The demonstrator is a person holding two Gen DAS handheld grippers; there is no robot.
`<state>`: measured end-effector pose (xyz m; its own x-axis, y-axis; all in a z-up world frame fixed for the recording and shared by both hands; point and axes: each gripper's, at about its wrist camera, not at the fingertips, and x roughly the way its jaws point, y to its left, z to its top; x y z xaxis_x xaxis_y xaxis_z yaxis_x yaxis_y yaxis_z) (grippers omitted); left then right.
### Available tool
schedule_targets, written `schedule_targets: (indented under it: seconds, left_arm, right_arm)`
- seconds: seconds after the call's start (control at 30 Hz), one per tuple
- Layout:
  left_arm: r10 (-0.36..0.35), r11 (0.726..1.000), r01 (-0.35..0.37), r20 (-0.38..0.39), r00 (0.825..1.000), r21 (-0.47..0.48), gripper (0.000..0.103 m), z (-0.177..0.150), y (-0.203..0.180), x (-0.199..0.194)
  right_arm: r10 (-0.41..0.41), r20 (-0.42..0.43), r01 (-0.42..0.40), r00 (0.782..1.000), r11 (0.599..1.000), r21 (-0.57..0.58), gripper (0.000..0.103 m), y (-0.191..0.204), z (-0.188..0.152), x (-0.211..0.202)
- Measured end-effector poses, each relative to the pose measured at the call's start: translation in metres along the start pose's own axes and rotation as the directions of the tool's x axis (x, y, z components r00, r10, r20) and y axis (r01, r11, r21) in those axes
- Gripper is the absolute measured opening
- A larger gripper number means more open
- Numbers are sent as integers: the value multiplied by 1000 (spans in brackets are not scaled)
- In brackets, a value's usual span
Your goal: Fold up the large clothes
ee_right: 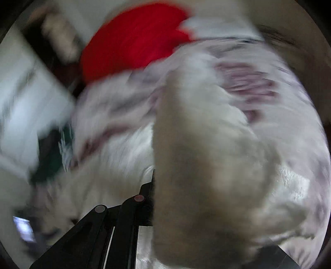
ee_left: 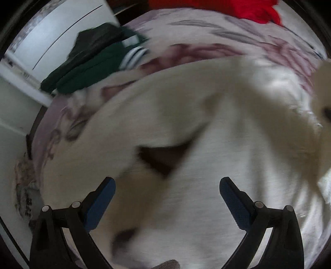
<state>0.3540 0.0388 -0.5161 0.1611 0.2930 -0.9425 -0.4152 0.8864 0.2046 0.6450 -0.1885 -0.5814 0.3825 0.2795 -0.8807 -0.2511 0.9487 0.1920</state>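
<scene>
Bedding with a grey and maroon floral print (ee_left: pixel 217 47) is covering the bed and carrying all garments. One white garment (ee_left: pixel 206 144) is lying spread across the middle of the bedding, directly beneath the left gripper (ee_left: pixel 167 183), whose jaws are standing wide apart and holding nothing. The right gripper (ee_right: pixel 154 186) is showing only one finger; a bunched length of the white garment is hanging over the rest, so whether its jaws are closed on the cloth cannot be told. Judged step: a fold is being carried over; next, the left gripper needs an edge to pinch. Beyond the white garment, one dark green garment with white stripes (ee_left: pixel 93 64) and one red garment (ee_left: pixel 217 8) are waiting.
</scene>
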Motion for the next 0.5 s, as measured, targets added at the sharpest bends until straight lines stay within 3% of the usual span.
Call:
schedule_targets:
  seconds: [0.07, 0.1, 0.13, 0.17, 0.2, 0.23, 0.37, 0.43, 0.5]
  left_arm:
    - [9, 1000, -9, -17, 1000, -12, 103, -6, 29, 9]
    - [9, 1000, -10, -22, 1000, -15, 103, -8, 37, 11]
    - [5, 1000, -6, -25, 1000, -18, 103, -13, 50, 11]
    - [1, 1000, -1, -24, 1000, -21, 103, -16, 60, 11]
    - [-3, 1000, 3, -21, 1000, -25, 103, -21, 72, 12]
    - [-10, 1000, 9, -23, 1000, -29, 103, -26, 82, 12]
    - [-29, 998, 25, -69, 997, -59, 103, -47, 110, 13]
    - [-40, 996, 32, -96, 995, -83, 103, -55, 118, 15]
    - [-42, 995, 32, -114, 993, -93, 103, -60, 122, 19]
  right_arm:
    - [-27, -155, 13, 988, 996, -89, 13, 54, -9, 65]
    - [13, -266, -34, 964, 997, -74, 22, 75, -17, 98]
    - [45, -322, -62, 946, 997, -40, 44, 83, -19, 112]
    - [77, -369, -81, 926, 997, 6, 57, 92, -24, 121]
    - [106, -368, -97, 924, 994, 43, 70, 94, -27, 118]
    - [143, -353, -123, 925, 989, 78, 71, 83, -25, 118]
    - [279, -218, -209, 935, 932, 297, 71, 46, -43, 53]
    - [234, -147, -153, 961, 895, 418, 71, 0, -58, 25]
    - [112, -105, -35, 988, 829, 559, 71, -56, -74, 7]
